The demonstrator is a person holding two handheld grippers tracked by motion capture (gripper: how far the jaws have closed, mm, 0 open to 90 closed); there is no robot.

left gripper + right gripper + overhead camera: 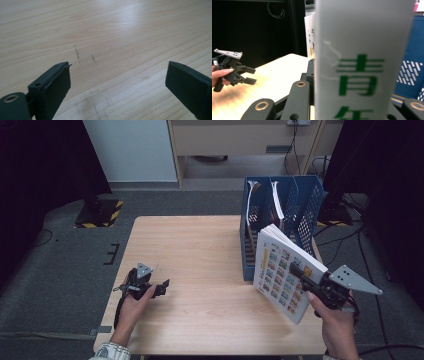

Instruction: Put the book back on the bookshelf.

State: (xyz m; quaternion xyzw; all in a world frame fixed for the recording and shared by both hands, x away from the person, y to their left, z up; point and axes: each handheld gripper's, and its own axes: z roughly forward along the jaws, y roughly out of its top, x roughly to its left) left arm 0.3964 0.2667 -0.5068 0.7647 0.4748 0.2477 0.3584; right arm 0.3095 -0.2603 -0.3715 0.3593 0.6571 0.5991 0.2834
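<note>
The left tool (pixel 161 287) rests low near the left edge of the pale wooden table (pixel 200 250), jaws spread and empty, with open tabletop to its right. The right tool (pixel 296 271) pinches the thick white book with a picture-grid cover (pixel 277 270), held tilted above the table's right edge, just in front of the blue perforated file rack (pixel 305 202).

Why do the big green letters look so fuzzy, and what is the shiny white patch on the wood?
In the right gripper view the book sits right against the camera, too close to focus, so its green print blurs. In the left gripper view the pale patch is lamp glare on the table. In the high view both side edges of the room are very dark.
</note>
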